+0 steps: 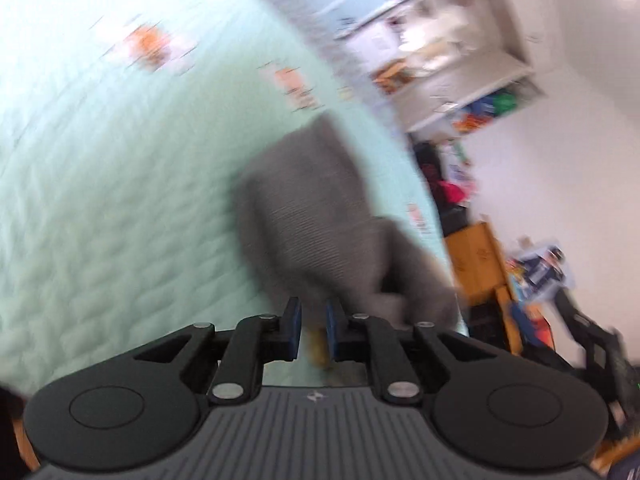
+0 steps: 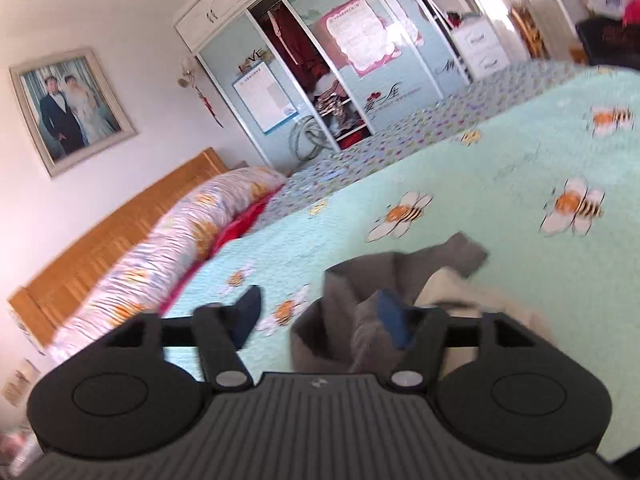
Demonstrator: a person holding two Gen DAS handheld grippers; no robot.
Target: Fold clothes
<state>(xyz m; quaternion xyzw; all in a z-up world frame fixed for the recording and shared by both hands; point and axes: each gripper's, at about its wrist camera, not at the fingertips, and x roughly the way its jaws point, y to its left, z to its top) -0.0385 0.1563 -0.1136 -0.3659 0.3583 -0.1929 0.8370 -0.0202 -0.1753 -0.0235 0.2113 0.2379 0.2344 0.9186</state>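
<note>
Bright daylight, heavy motion blur, fisheye bending at edges.

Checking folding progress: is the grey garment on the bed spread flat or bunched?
Bunched: the grey garment stands in raised folds on the bedspread.

Mint bee-print bedspread (image 2: 500,168), long floral bolster (image 2: 172,248) against wooden headboard (image 2: 100,240), mirrored wardrobe (image 2: 320,60), framed photograph (image 2: 70,110).
</note>
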